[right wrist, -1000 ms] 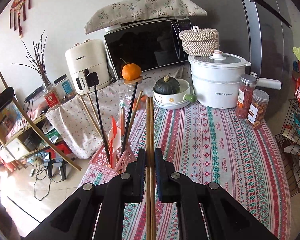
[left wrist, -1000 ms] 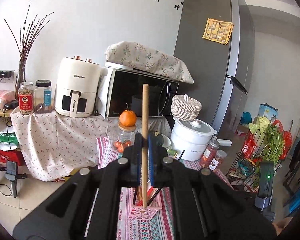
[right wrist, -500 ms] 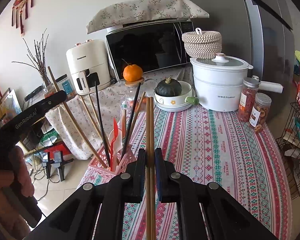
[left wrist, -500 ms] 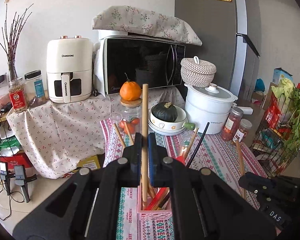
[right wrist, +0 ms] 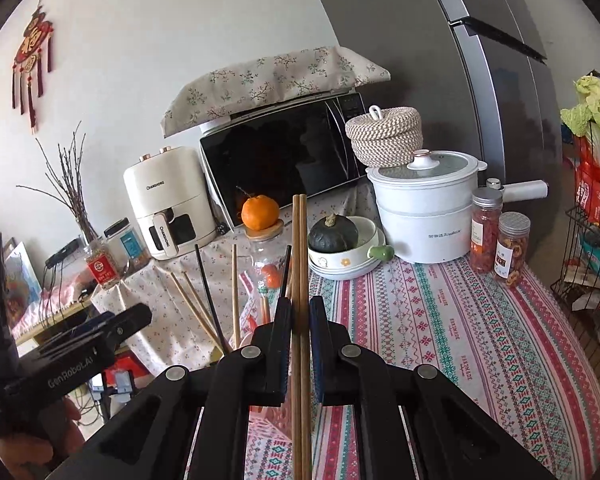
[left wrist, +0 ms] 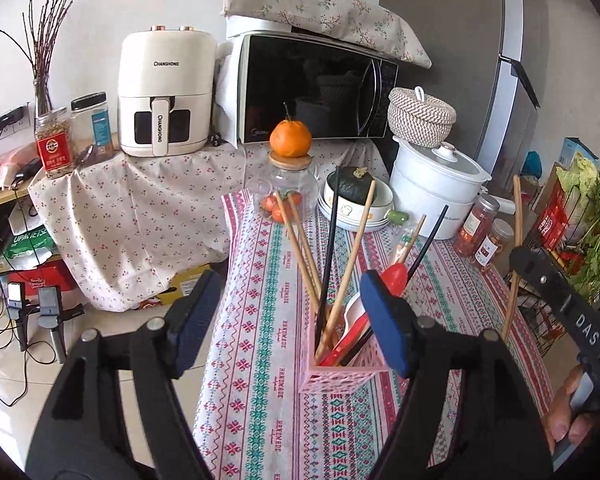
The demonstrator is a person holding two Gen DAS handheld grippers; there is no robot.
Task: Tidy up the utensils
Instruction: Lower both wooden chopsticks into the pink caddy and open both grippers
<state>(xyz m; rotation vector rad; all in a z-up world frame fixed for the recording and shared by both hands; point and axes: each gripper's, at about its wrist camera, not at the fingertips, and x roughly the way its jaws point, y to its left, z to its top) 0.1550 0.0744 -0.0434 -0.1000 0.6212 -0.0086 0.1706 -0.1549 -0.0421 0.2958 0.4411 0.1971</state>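
Over the pink basket [left wrist: 342,374] on the table [left wrist: 260,360], our left claw [left wrist: 288,320] is opening with nothing between its jaws, while our right claw [right wrist: 300,322] pinches two wooden chopsticks [right wrist: 299,264], ready to follow.

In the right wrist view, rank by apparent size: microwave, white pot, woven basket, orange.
Largest to smallest as they look:
1. microwave
2. white pot
3. woven basket
4. orange
The orange sits nearer the camera than the microwave, yet still looks smallest.
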